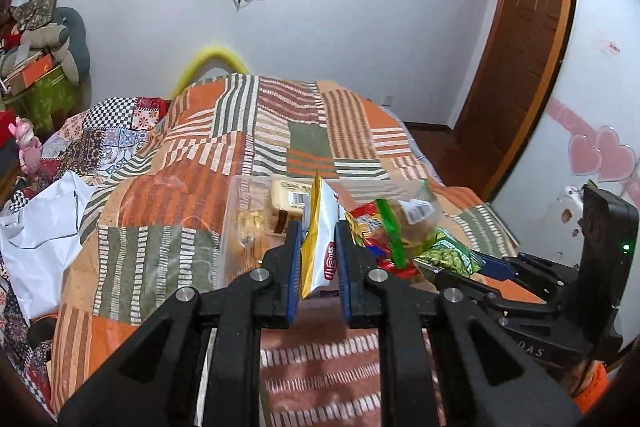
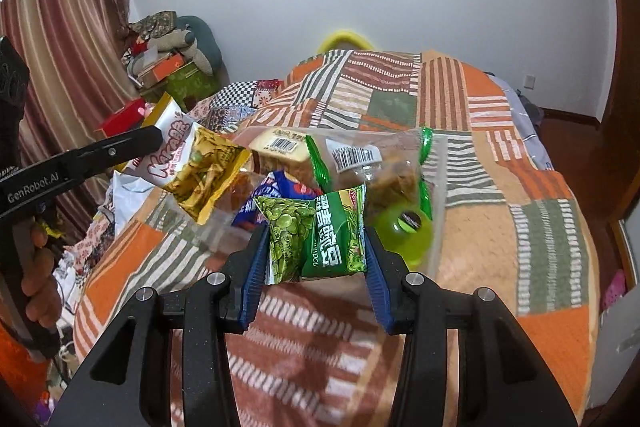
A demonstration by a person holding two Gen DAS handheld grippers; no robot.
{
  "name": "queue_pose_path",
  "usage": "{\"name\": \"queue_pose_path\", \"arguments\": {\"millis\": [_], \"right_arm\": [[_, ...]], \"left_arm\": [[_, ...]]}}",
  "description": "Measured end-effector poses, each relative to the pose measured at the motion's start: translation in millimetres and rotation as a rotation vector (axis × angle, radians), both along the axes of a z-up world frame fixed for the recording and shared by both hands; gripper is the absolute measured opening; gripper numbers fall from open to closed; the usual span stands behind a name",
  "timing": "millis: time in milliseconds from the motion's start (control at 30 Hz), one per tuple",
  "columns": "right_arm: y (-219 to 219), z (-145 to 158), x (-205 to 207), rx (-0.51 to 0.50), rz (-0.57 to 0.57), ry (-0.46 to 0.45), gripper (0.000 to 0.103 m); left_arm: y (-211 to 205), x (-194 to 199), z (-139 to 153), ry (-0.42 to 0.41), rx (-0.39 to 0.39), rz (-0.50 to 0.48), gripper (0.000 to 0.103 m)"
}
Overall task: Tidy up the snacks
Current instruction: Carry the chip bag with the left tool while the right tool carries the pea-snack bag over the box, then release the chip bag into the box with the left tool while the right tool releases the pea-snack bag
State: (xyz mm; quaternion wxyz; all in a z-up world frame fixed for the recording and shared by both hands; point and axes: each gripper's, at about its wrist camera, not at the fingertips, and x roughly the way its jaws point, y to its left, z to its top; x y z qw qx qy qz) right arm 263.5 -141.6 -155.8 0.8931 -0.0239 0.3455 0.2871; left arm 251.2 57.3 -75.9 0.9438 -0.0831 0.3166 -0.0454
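Both grippers are loaded above a patchwork quilt (image 2: 520, 155): the left gripper (image 1: 318, 259) is pinched nearly closed on the flat edge of a yellow-and-white snack packet (image 1: 320, 239), which stands on end between its blue pads (image 1: 294, 267), while the right gripper (image 2: 316, 251) is spread about halfway, its pads bearing on the two short ends of a green pea packet (image 2: 320, 239) held crosswise. Just beyond both tools sits a clear plastic bin (image 2: 438, 187) on the bed, already holding a cellophane bag with green seams and a barcode (image 2: 372, 163), a pale wrapped cake (image 2: 280, 147), a blue-and-red packet (image 2: 288, 191) and something bright green (image 2: 408, 231) that may be a bottle cap or jelly cup, though blur and glare make that hard to settle. Seen from the right wrist, the yellow packet (image 2: 196, 167) hangs at the bin's left side rather than over it; the pea packet hovers at its near edge. The step in hand appears to be dropping both snacks into the bin. Doing it well likely means carrying each packet fully over the open top before releasing, one gripper at a time so the tools do not crowd each other, and letting the light, puffy packets fall into the emptier near-left corner instead of on the heaped bag, where they could slide out.
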Motion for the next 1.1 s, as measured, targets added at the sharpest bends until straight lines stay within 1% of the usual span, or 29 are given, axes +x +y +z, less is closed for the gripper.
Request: {"name": "queue_pose_path", "arguments": {"millis": [233, 333, 400, 433, 500, 533, 567, 600, 667, 700, 767, 833, 967, 1000, 1100], "right_arm": [[14, -8, 16, -0.02, 0.004, 0.015, 0.042], [18, -16, 22, -0.036, 0.005, 0.041, 0.042], [18, -20, 22, -0.045, 0.003, 0.051, 0.042], [18, -21, 21, -0.05, 0.003, 0.05, 0.042], [18, -20, 21, -0.052, 0.007, 0.059, 0.045], [18, -19, 20, -0.055, 0.001, 0.065, 0.045], [16, -17, 19, -0.056, -0.003, 0.07, 0.047], [16, -16, 20, -0.057, -0.004, 0.071, 0.049], [14, -13, 18, -0.059, -0.005, 0.069, 0.051], [12, -12, 18, -0.057, -0.004, 0.069, 0.051], [7, -5, 12, -0.041, -0.002, 0.067, 0.055], [3, 3, 7, -0.027, -0.006, 0.05, 0.057], [-7, 30, -10, 0.002, -0.009, -0.01, 0.06], [-9, 37, -14, 0.032, 0.012, -0.034, 0.061], [-17, 62, -33, 0.056, 0.001, -0.104, 0.064]], "left_arm": [[5, 21, -25, 0.053, -0.022, 0.014, 0.015], [8, 27, -35, 0.073, -0.022, 0.025, 0.016], [12, 29, -39, 0.08, -0.036, 0.022, 0.017], [11, 28, -39, 0.078, -0.038, 0.02, 0.019], [10, 27, -41, 0.087, -0.013, 0.018, 0.034], [9, 26, -42, 0.091, 0.006, 0.02, 0.039], [8, 26, -43, 0.091, 0.019, 0.026, 0.047], [7, 23, -43, 0.085, 0.032, 0.03, 0.05], [7, 18, -41, 0.079, 0.031, 0.028, 0.051], [7, 14, -39, 0.078, 0.023, 0.025, 0.051], [8, 9, -35, 0.073, 0.015, 0.025, 0.051], [8, 1, -27, 0.061, 0.006, 0.022, 0.051], [9, -18, -3, 0.014, -0.014, 0.02, 0.051], [9, -26, 6, -0.007, -0.02, 0.019, 0.051], [7, -47, 31, -0.067, -0.022, 0.019, 0.051]]}}
